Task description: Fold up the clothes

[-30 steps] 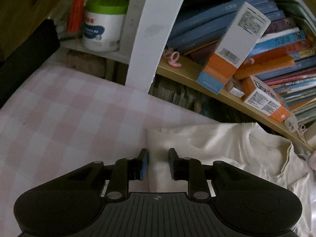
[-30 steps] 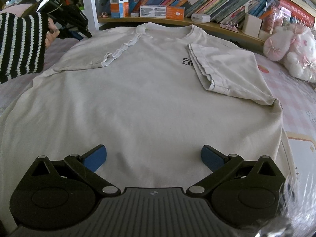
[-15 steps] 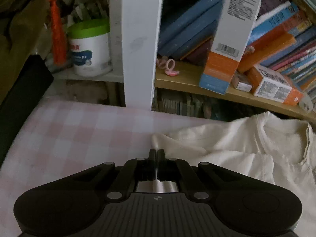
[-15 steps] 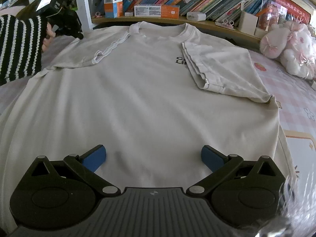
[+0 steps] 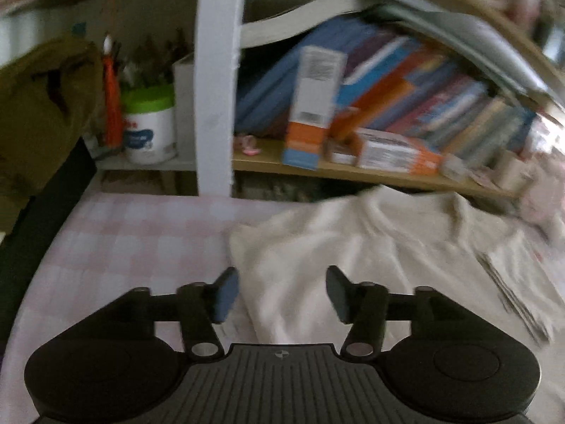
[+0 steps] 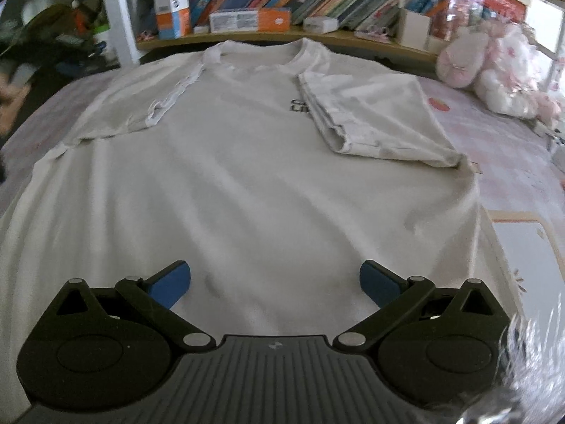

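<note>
- Although both sleeves are already turned in, the cream T-shirt (image 6: 247, 176) lies otherwise unfolded, face up on a pink checked bedsheet (image 5: 134, 240).
- Nearest, the right gripper (image 6: 275, 281) hangs over the shirt's lower body with its blue-padded jaws spread wide, holding nothing.
- Farther up, the sleeve on the right of that view (image 6: 374, 120) is folded across the chest, partly covering a dark print; the sleeve on the left (image 6: 141, 106) is folded inward too.
- The left gripper (image 5: 280, 295) is opening above that corner, with only loose cloth beneath and nothing pinched.
- Beyond the collar stands a bookshelf (image 6: 317, 39).
- The side and bottom folds apparently remain.
</note>
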`<state>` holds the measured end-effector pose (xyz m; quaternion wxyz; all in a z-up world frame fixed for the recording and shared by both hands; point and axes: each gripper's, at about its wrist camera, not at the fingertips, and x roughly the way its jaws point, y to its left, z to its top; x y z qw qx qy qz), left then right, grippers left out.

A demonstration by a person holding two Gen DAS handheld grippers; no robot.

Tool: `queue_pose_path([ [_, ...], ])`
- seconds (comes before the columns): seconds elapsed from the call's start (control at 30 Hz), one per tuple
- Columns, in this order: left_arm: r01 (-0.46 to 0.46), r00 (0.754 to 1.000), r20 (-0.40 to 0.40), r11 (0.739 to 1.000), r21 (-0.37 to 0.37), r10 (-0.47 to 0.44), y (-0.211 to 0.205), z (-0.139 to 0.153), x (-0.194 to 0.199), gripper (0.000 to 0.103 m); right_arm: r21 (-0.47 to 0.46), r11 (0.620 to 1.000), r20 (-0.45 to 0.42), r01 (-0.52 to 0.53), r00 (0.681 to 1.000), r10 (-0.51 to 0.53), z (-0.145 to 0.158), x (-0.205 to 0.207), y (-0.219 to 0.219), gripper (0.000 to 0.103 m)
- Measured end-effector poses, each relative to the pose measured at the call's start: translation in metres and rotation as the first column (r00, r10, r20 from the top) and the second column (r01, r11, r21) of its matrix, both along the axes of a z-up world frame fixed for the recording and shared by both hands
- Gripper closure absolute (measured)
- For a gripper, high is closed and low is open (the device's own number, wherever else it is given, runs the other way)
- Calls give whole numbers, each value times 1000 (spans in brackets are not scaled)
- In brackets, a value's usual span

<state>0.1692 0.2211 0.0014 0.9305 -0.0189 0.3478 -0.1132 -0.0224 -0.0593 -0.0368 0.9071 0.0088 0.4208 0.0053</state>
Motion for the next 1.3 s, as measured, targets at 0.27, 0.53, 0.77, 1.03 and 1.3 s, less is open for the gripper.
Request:
queue_pose_path([
  [0.27,-18,1000,-17,999,29,19,-8,1,-96,23,0,999,0,53,999,-53,9,-25,-9,0],
  [0.53,-51,996,-74,997,50,55,-35,4,-182,22,4,1000,63,19,998,-19,24,-46,-33,0],
  [0.77,-46,997,-65,995,85,52,-87,10,-238,18,35,998,105,43,993,-46,34,-85,-77,0],
  [1.03,-121,992,-23,988,92,124,-117,20,-305,15,57,998,148,17,989,-25,39,-132,-113,0],
  [1.3,-149,989,3,984,100,149,-132,30,-346,14,71,997,172,-22,985,10,44,-169,-133,0],
])
